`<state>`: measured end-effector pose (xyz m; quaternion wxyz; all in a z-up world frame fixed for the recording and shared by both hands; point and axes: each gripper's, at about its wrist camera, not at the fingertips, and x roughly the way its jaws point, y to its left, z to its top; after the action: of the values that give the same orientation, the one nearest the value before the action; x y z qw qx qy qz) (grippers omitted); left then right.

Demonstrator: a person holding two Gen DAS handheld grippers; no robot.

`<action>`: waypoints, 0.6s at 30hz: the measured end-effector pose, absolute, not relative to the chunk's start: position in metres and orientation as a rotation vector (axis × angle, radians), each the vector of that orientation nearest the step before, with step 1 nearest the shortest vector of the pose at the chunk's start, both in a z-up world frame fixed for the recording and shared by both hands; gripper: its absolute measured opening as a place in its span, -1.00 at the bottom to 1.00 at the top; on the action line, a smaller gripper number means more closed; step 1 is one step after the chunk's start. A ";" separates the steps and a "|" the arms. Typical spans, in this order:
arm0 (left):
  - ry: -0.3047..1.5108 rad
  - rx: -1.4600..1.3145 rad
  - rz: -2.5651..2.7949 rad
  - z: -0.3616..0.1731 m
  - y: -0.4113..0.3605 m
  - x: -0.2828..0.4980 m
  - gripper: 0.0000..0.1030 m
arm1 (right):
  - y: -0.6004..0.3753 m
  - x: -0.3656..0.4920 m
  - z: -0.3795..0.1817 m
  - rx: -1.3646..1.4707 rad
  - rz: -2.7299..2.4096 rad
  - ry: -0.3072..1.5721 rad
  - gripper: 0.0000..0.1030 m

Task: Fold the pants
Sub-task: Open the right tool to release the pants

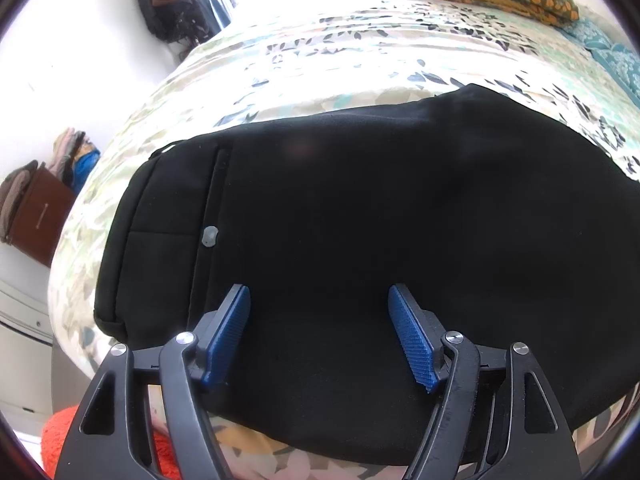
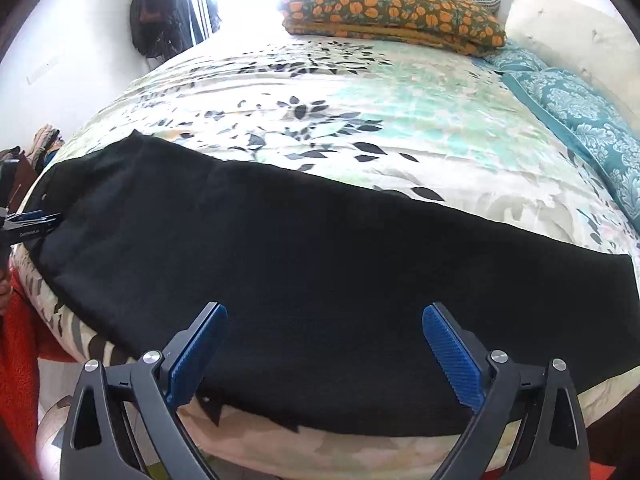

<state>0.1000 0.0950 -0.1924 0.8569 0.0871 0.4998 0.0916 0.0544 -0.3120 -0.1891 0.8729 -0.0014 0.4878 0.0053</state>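
Floral bedspread point(image 2: 360, 92) under black pants point(image 2: 280, 248) (lettering illegible).

Black pants point(image 2: 280, 248) on a leaf-printed cream-and-mint bedspread point(image 2: 360, 92); orange-flowered dark pillow point(image 2: 392, 12); teal damask pillow point(image 2: 580, 112); blue claw pads point(image 2: 452, 364).

- Left gripper point(image 1: 319, 334): black plastic frame, two angular arms with triangular cut-outs.
- Left fingers point(image 1: 411, 343): blue ribbed pads on black backing.
- Left pivots: four round silver screws, two per side.
- Right gripper point(image 2: 324, 356): same black frame, same triangular cut-outs.
- Right fingers point(image 2: 452, 360): blue ribbed pads, fine cross-ridges.
- Right pivots: four round silver screws.
- Marking: small white lettering on the left gripper's side, seen from the right wrist; illegible.
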 end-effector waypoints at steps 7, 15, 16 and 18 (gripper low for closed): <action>1.043 0.183 0.211 -0.192 0.098 0.101 0.60 | -0.340 0.042 -0.208 0.028 -0.031 1.084 0.96; 1.039 0.100 0.193 -0.172 0.095 0.097 0.61 | -0.344 0.033 -0.212 0.029 -0.019 1.083 1.00; 1.012 0.072 0.162 -0.162 0.089 0.091 0.61 | -0.345 0.033 -0.211 0.037 -0.020 1.092 1.00; 0.957 0.047 0.081 -0.144 0.066 0.082 0.61 | -0.348 0.030 -0.209 0.063 -0.018 1.109 1.00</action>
<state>0.0817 0.0656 -0.1441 0.8865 0.0227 0.4605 0.0389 0.0302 -0.3482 -0.2089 0.8498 0.0297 0.5262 -0.0084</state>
